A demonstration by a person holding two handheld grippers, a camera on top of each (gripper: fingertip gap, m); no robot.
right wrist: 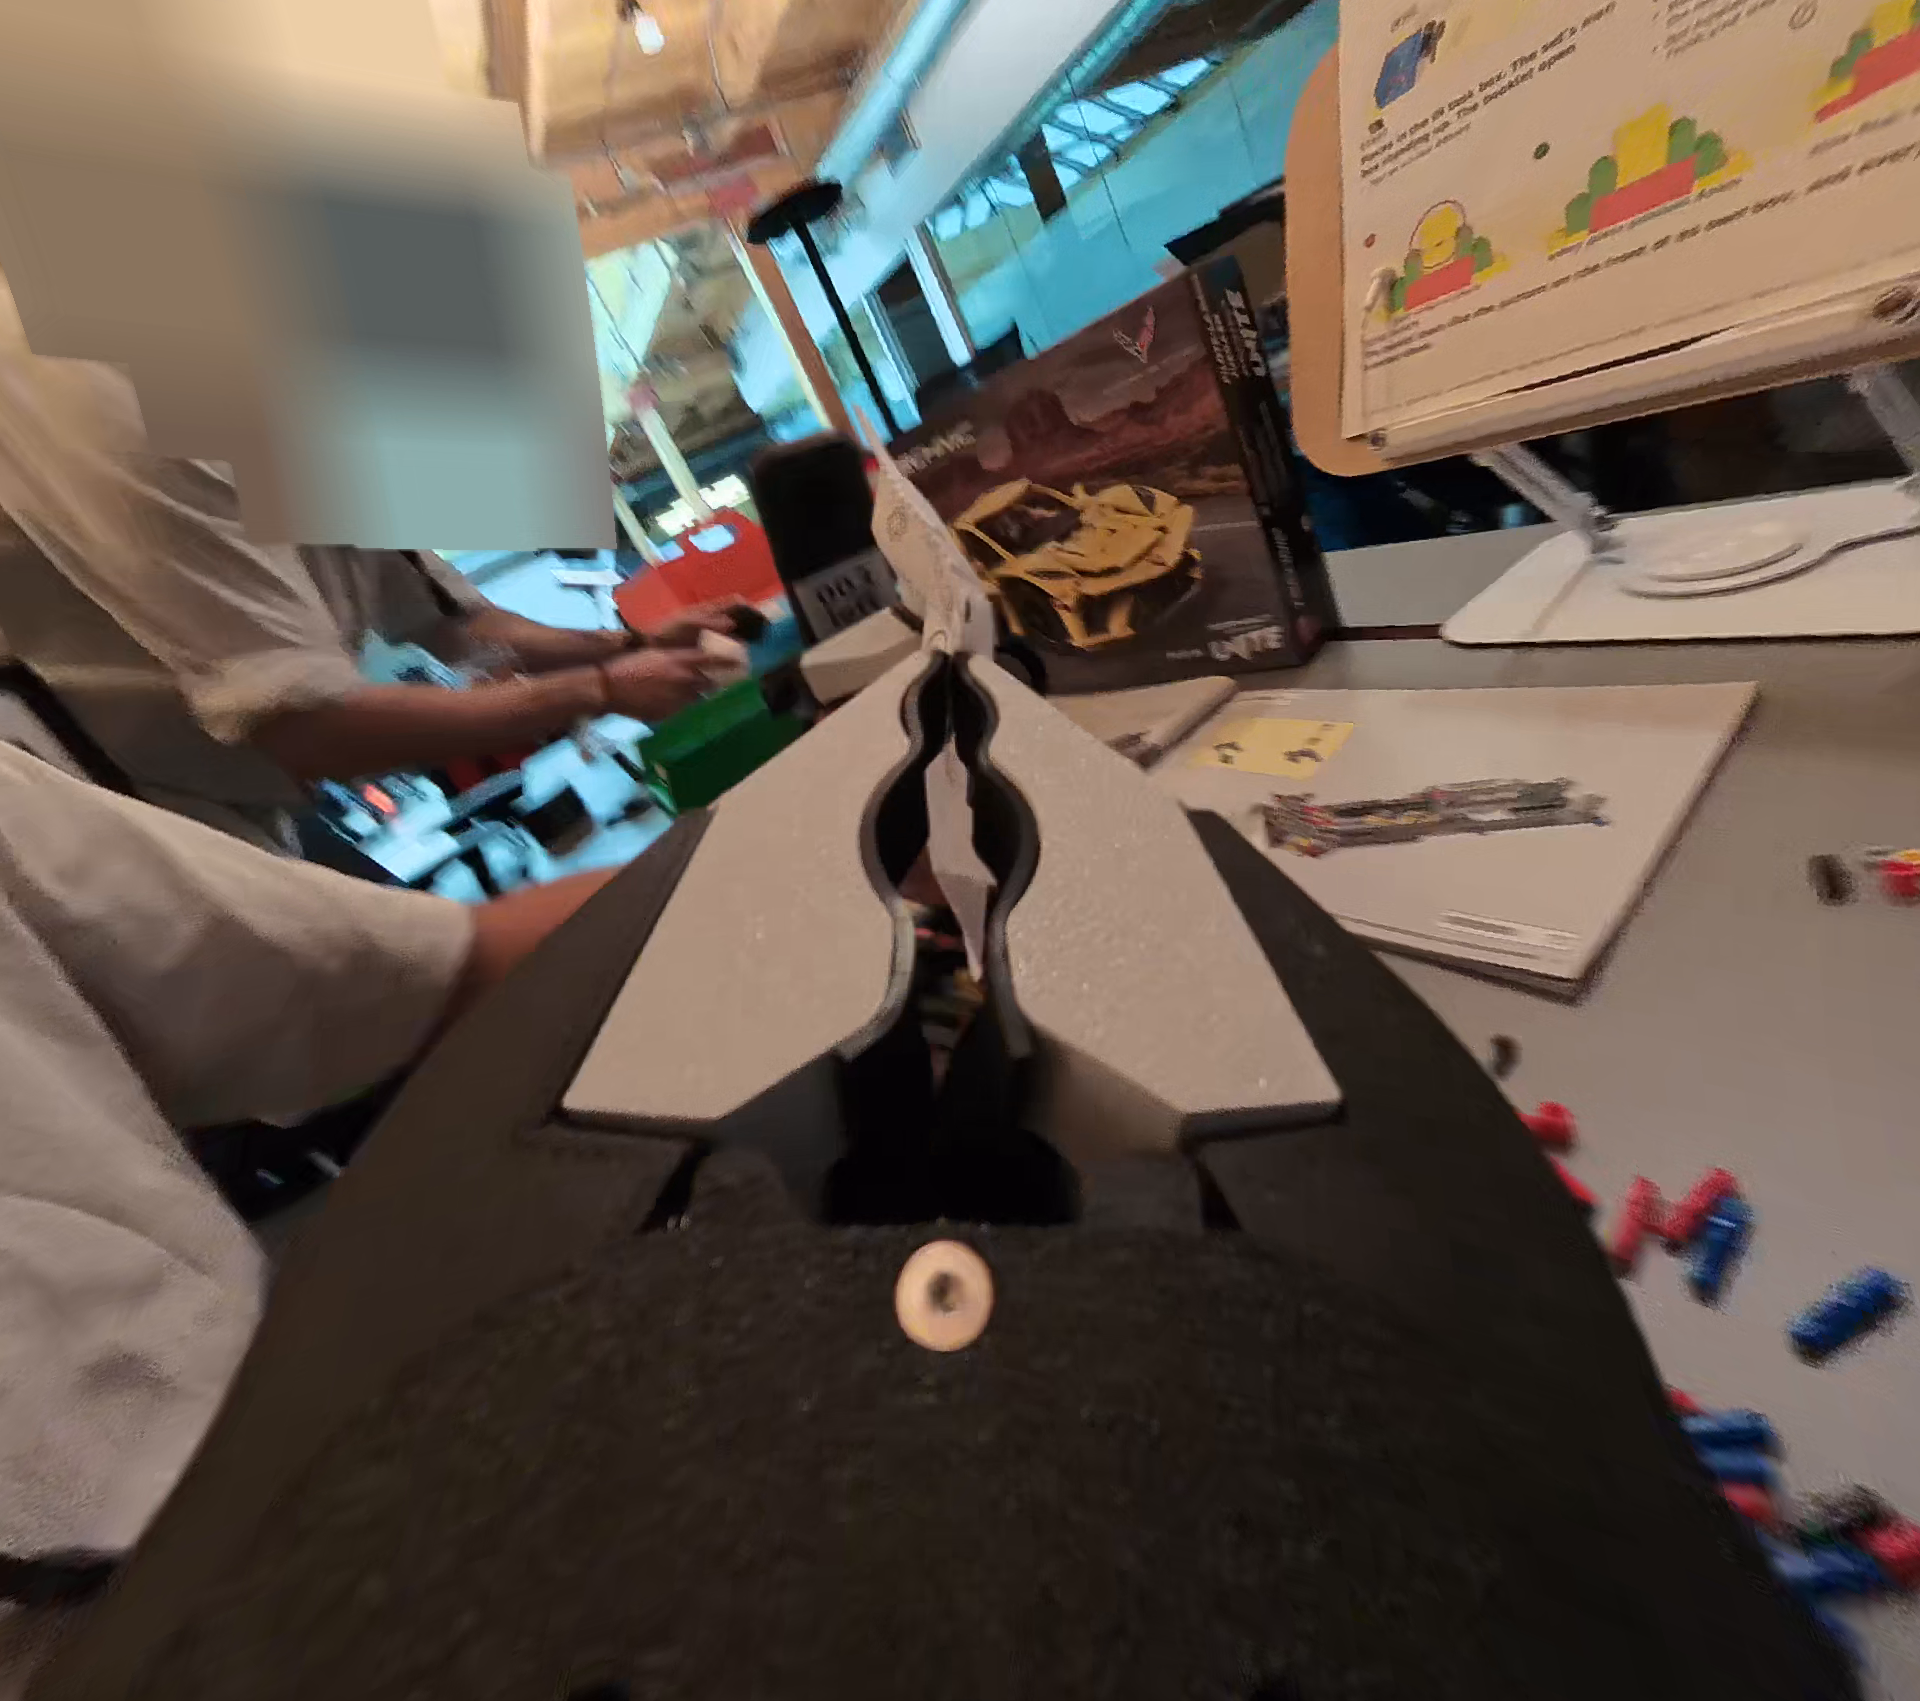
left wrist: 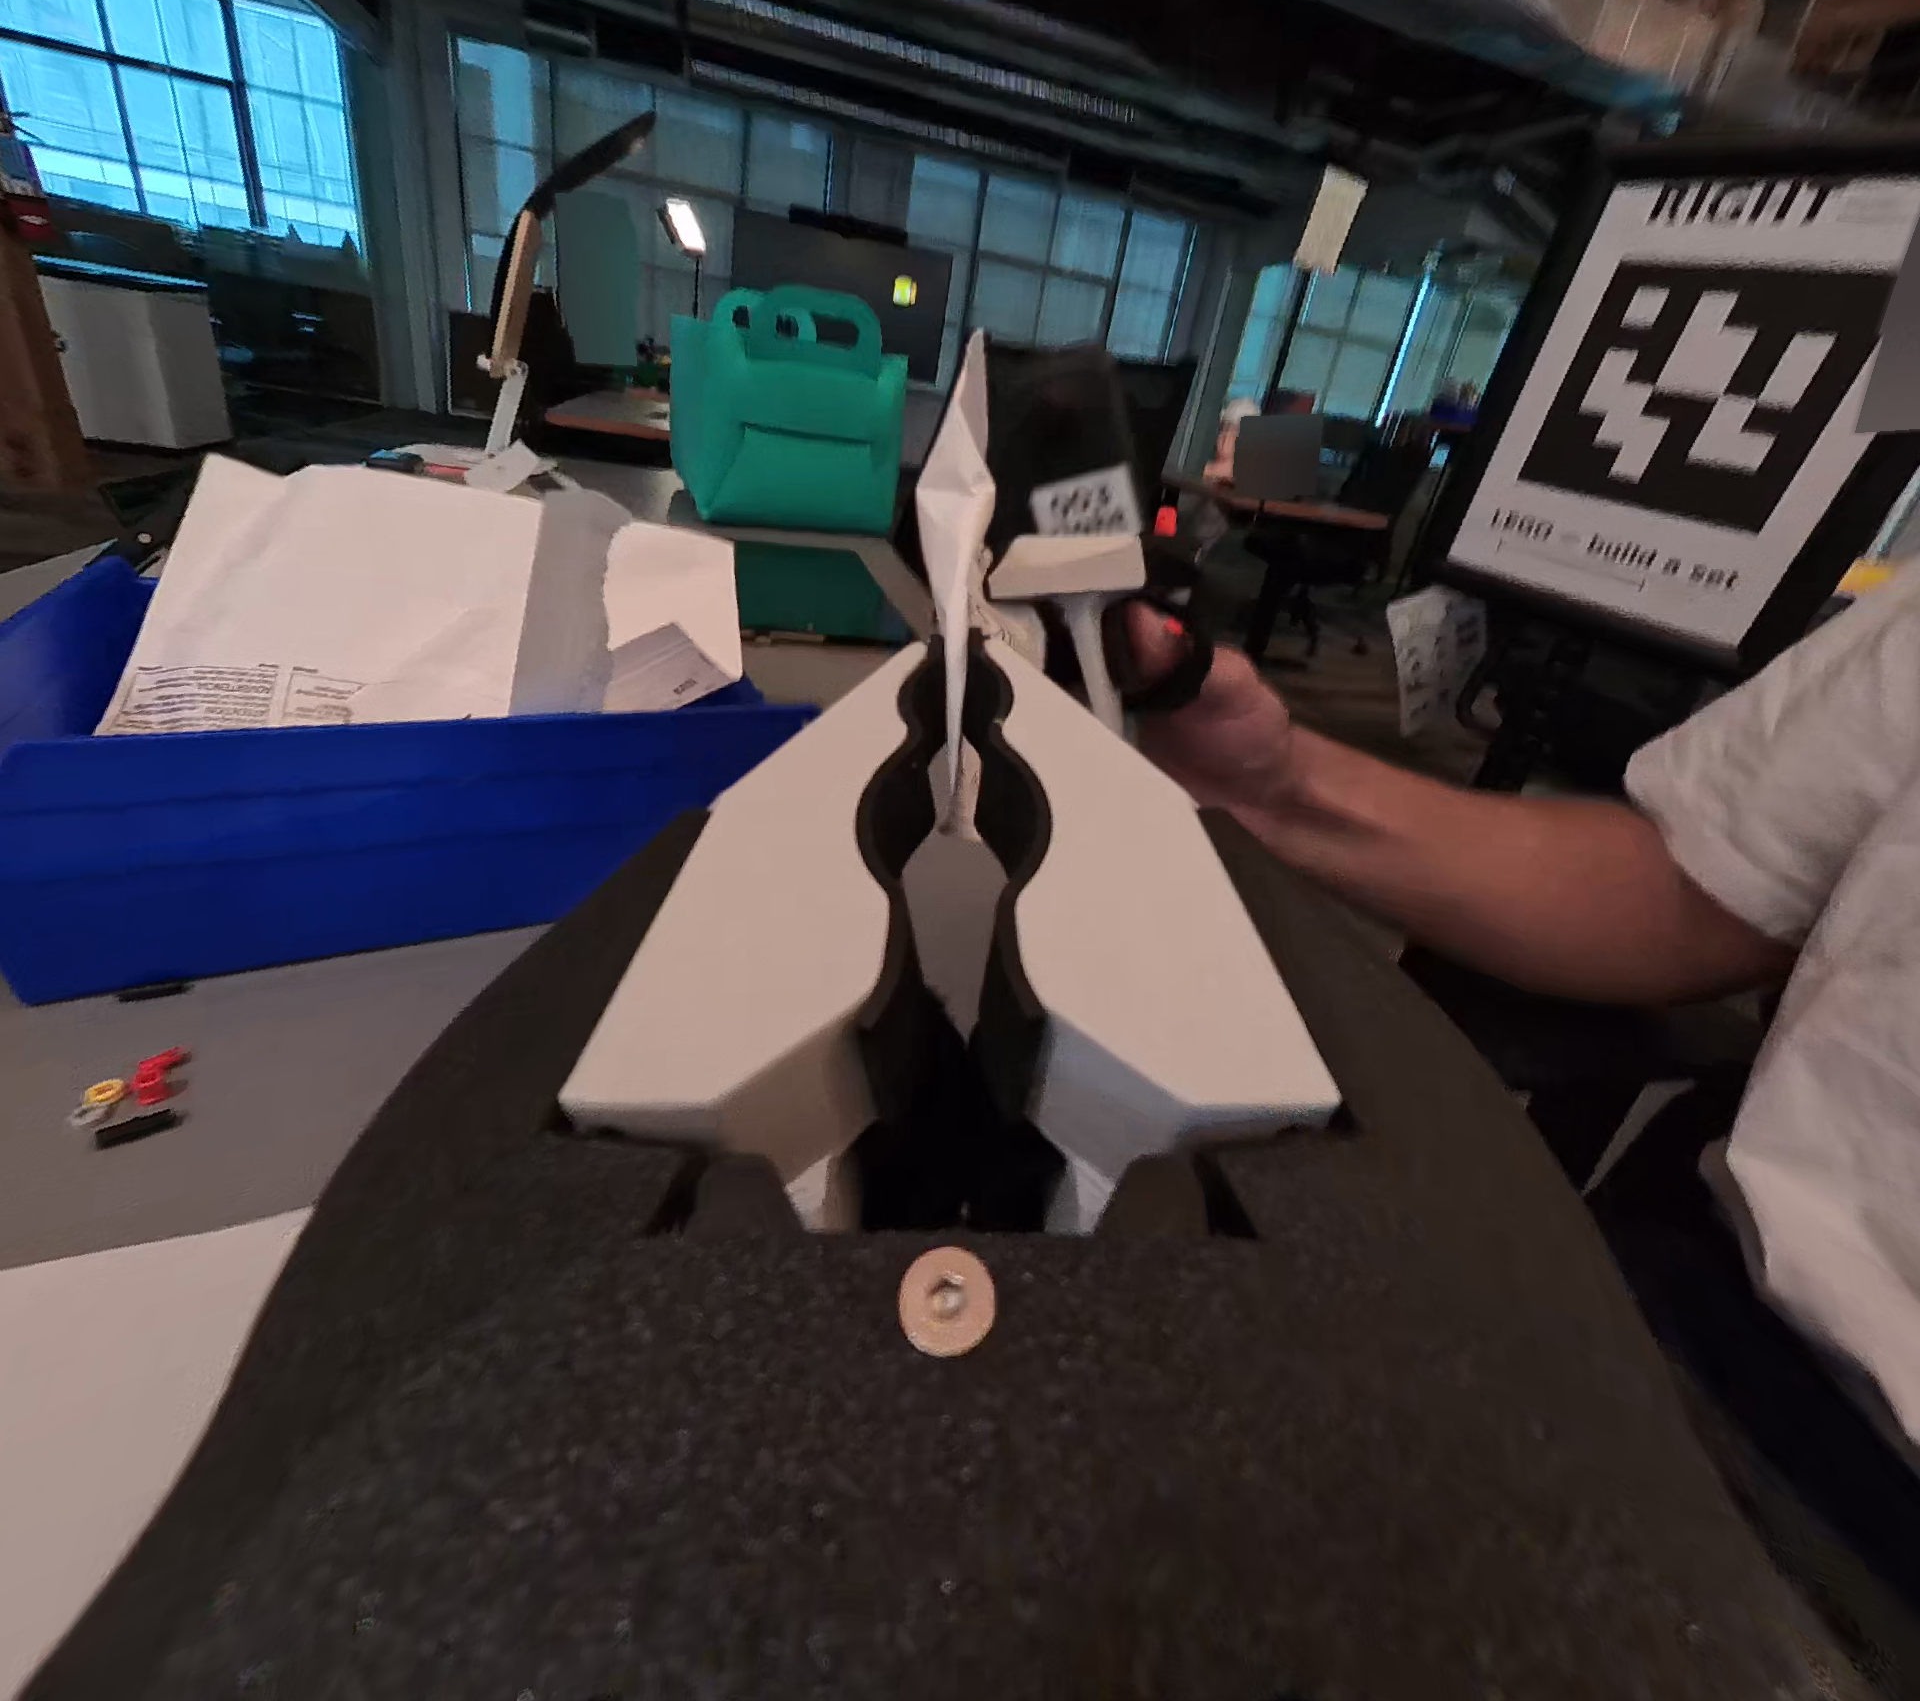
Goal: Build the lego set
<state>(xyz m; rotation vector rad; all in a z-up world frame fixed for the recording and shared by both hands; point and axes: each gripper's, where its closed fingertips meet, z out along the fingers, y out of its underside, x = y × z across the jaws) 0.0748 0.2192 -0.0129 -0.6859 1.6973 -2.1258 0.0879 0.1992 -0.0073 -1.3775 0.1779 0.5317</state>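
My left gripper (left wrist: 951, 654) is shut on a white paper bag (left wrist: 961, 508), held up in the air and seen edge-on. My right gripper (right wrist: 948, 664) is shut on the same paper bag (right wrist: 920, 560) from the opposite side. The two grippers face each other across the bag. The right gripper's body shows in the left wrist view (left wrist: 1070, 560), in a person's hand. The left gripper's dark body shows in the right wrist view (right wrist: 821, 529). Loose red and blue lego pieces (right wrist: 1704, 1236) lie on the grey table at the right.
A blue bin (left wrist: 312, 830) with white paper bags stands at the left, a few small pieces (left wrist: 135, 1095) in front of it. An open instruction booklet (right wrist: 1455, 820), the set's box (right wrist: 1122, 529) and a sheet on a stand (right wrist: 1621, 93) are at the right. A green bag (left wrist: 790, 415) stands behind. My left and right fingertips are right by each other.
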